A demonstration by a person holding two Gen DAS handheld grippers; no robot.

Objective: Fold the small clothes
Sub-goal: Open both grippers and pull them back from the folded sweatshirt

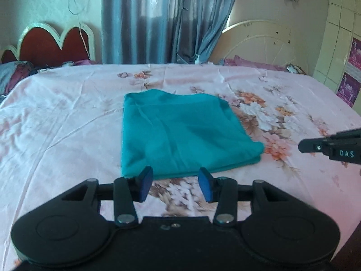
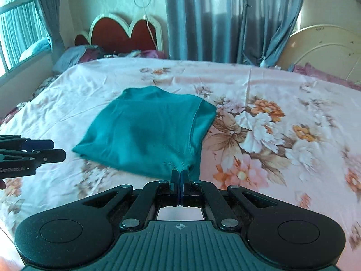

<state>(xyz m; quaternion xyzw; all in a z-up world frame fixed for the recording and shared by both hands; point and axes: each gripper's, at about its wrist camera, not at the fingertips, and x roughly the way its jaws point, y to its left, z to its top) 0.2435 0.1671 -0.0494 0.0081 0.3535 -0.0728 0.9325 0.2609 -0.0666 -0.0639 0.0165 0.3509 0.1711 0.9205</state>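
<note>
One teal knit garment [image 1: 180, 133] lies folded square on the wrinkled floral sheet [image 1: 67, 124]. The left gripper [image 1: 176, 184] has its jaws apart and empty. The right gripper [image 2: 181, 178] has its jaws pressed together, holding nothing.

The folded cotton garment [image 1: 180, 131] is plain teal. The bedsheet [image 1: 67, 124] is pale pink with orange-and-white flowers. The curtains [image 1: 162, 18] are grey-blue.

Floral bedsheet [image 1: 67, 124] — red scalloped headboard [image 1: 52, 45], grey-blue curtains [image 1: 158, 20], white headboard [image 1: 259, 40] behind.

A home bedroom: floral-sheeted bed [image 1: 67, 117], red heart-shaped headboard [image 2: 123, 35] and grey window curtains [image 1: 158, 20].
</note>
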